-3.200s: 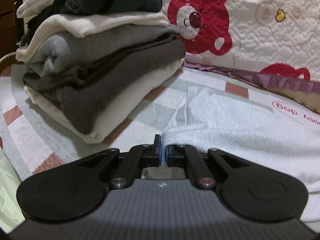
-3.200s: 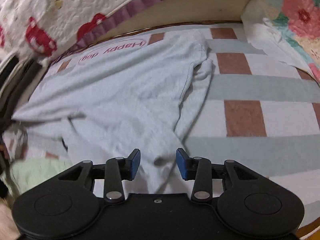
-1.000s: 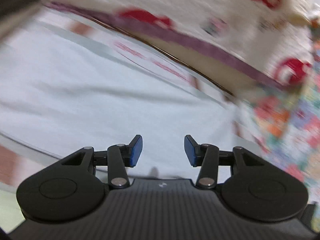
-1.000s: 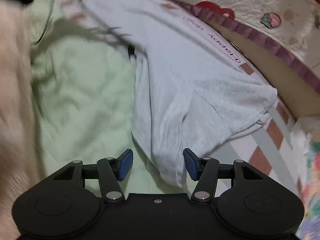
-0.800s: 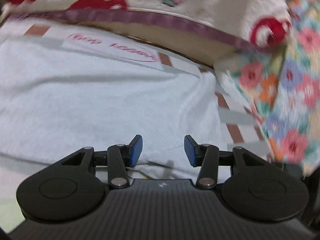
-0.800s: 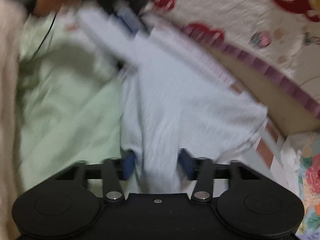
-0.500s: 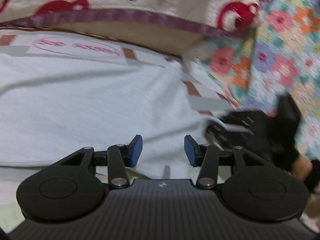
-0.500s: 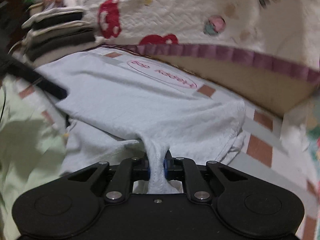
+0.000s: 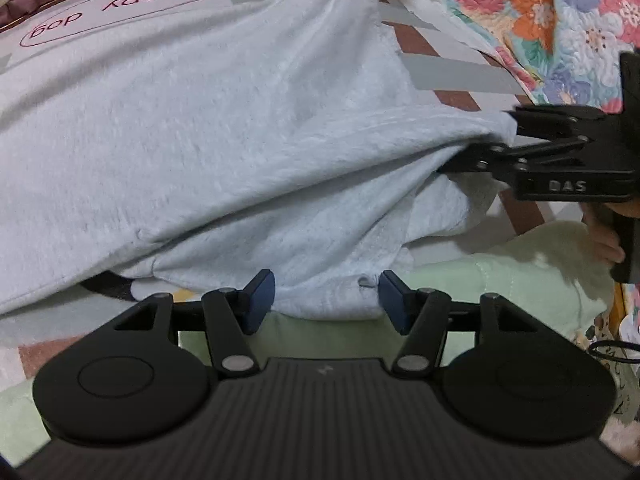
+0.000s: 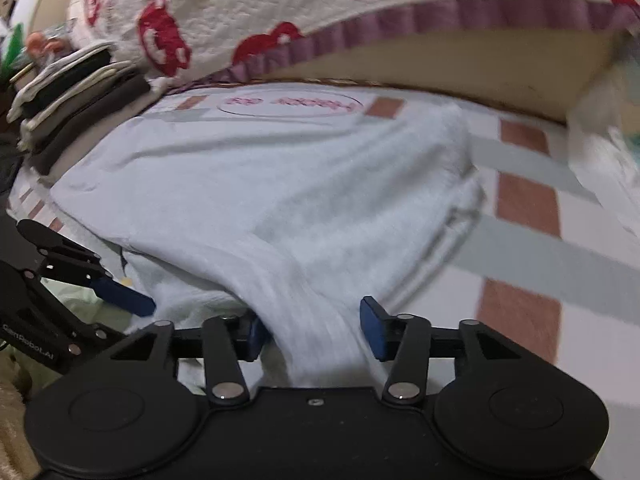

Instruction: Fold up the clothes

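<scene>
**Both jaws spread at the near edge of a pale shirt**

Jaws of the left gripper (image 9: 323,295) stand wide apart, with the near hem of the pale blue-grey shirt (image 9: 224,128) lying between the blue pads but gripped by neither. Jaws of the right gripper (image 10: 310,328) are likewise apart; a bunched ridge of the same shirt (image 10: 288,200) runs up between them, and the cloth touches the left pad while a gap shows beside the right one.

That shirt lies spread across a bed sheet (image 10: 524,200) checked in white, grey and brick red, printed with a "Happy dog" oval (image 9: 120,8) just beyond the garment's far edge. A light green cloth (image 9: 500,264) sits under the near hem.

From the left wrist view, the right gripper (image 9: 480,148) reaches in from the right, its tip at the shirt's raised side fold, with fingers (image 9: 604,236) of a hand on its handle. From the right wrist view, the left gripper (image 10: 132,300) sits low at the left edge of the shirt.

At the far left stands a stack of folded clothes (image 10: 76,92), beside a quilt (image 10: 280,8) with red bears. A floral quilt (image 9: 540,12) lies at the right.
</scene>
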Demonstrator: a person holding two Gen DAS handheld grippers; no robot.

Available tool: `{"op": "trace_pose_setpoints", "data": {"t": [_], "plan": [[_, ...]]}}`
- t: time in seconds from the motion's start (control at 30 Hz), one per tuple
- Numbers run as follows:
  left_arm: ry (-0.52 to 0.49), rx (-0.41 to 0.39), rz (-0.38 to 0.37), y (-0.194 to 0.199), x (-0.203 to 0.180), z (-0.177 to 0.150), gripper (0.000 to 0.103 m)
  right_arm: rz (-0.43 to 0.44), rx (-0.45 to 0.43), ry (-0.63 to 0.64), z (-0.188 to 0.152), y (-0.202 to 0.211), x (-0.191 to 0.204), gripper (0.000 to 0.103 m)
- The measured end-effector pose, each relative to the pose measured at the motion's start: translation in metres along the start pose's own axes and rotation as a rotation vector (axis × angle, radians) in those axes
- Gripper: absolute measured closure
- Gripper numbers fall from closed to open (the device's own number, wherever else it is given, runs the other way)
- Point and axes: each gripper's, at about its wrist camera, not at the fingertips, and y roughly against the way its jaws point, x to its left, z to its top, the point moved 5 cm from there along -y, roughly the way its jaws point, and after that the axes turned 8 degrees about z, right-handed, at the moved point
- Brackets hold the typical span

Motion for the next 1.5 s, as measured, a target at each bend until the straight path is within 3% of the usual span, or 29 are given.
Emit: {"op": "trace_pose_setpoints", "data": {"t": [0.17,0.23,0.27,0.3,0.33,0.4,0.6,0.77,0.87,0.97,1.03,1.1,1.13,1.2,1.27,1.37,1.43,1.5], "plan": [[-0.010,-0.037,0.060,0.000,0.001,-0.002,0.045,-0.071,0.041,-0.127,-0.018,0.014,-0.016,0.043],[-0.035,-0.057,0.074,-0.001,-0.002,-0.003,0.054,-0.072,0.032,-0.200,-0.027,0.017,-0.018,0.044],[-0.050,-0.063,0.076,-0.001,-0.004,-0.002,0.073,-0.065,0.021,-0.230,-0.032,0.018,-0.018,0.050],[-0.064,-0.070,0.078,-0.002,-0.005,-0.002,0.094,-0.057,0.012,-0.251,-0.035,0.019,-0.017,0.080],[-0.039,-0.069,0.059,0.003,-0.001,0.000,0.099,-0.049,0.004,-0.247,-0.035,0.021,-0.013,0.102],[0.011,-0.069,0.020,0.012,0.007,0.003,0.099,-0.031,-0.011,-0.240,-0.034,0.023,-0.006,0.102],[0.029,-0.117,-0.053,0.076,0.023,-0.005,0.100,0.037,-0.029,-0.190,-0.019,0.059,0.019,0.102],[0.089,-0.040,-0.083,0.078,0.037,-0.024,0.103,0.152,0.103,-0.232,-0.030,0.081,0.040,0.102],[0.124,0.007,-0.101,0.079,0.045,-0.036,0.103,0.129,0.222,-0.183,-0.045,0.074,0.051,0.102],[0.160,0.053,-0.119,0.080,0.053,-0.048,0.101,0.169,0.322,-0.123,-0.057,0.069,0.064,0.101],[0.184,0.084,-0.131,0.081,0.059,-0.055,0.098,0.157,0.259,-0.117,-0.045,0.073,0.060,0.092],[0.235,0.014,-0.142,0.084,0.068,-0.044,0.092,0.145,0.195,-0.110,-0.033,0.077,0.056,0.091],[0.252,-0.020,-0.139,0.084,0.071,-0.038,0.091,0.138,0.163,-0.107,-0.027,0.079,0.055,0.074],[0.283,-0.063,-0.143,0.079,0.075,-0.028,0.079,0.125,0.097,-0.098,-0.015,0.082,0.051,0.059],[0.295,-0.054,-0.149,0.069,0.068,-0.023,0.066,0.100,0.019,-0.063,-0.002,0.073,0.049,0.059],[0.288,-0.006,-0.156,0.052,0.054,-0.023,0.063,0.091,0.046,-0.020,0.009,0.042,0.049,0.058],[0.284,0.021,-0.171,0.046,0.046,-0.028,0.063,0.099,0.075,-0.020,0.015,0.021,0.047,0.046],[0.291,0.052,-0.184,0.039,0.042,-0.033,0.061,0.107,0.104,-0.020,0.020,0.000,0.045,0.045]]}}
